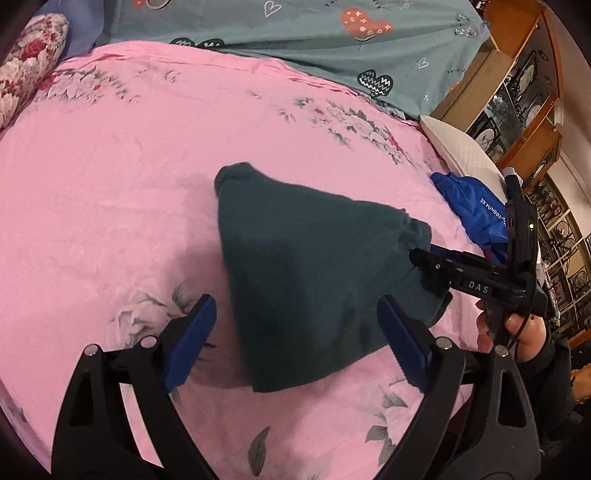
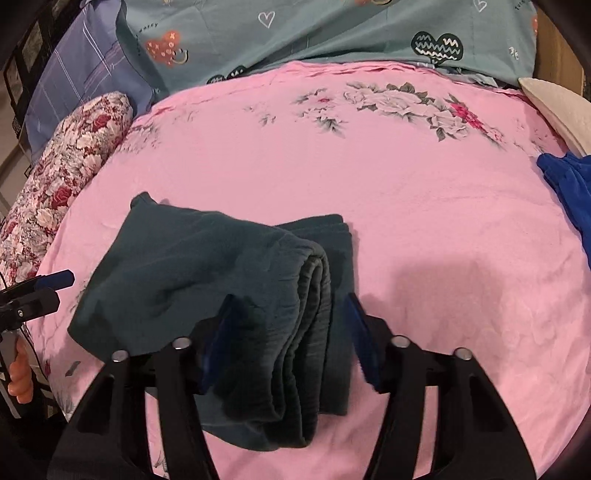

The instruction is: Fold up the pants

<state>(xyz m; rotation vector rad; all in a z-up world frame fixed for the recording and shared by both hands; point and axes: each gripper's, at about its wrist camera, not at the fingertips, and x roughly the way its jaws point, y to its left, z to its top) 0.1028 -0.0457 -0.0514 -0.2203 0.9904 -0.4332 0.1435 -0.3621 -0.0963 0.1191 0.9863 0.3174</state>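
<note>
Lying folded on the pink floral bedsheet (image 2: 424,192), the dark teal pants (image 2: 207,280) form a compact bundle of several stacked layers, with the gathered elastic waistband (image 2: 314,321) showing as ribbed folds along the right edge in the right wrist view. The fabric looks soft and slightly fuzzy.

There is one pair of pants and two hand-held grippers. The left hand-held gripper (image 1: 295,339) has its blue-padded fingers spread wide above the near end of the bundle, holding nothing. The right hand-held gripper (image 2: 291,343) likewise stands with fingers apart on either side of the waistband end, not clamped on it.

One blue garment (image 1: 476,210) with white lettering lies at the right edge of the bed, near a white pillow (image 1: 465,151). A red-and-white floral bolster (image 2: 62,166) lies along the left side, and a grey-green quilt with heart prints (image 2: 332,33) sits at the far end. Wooden shelving with glass panels (image 1: 524,85) stands beside the bed.
</note>
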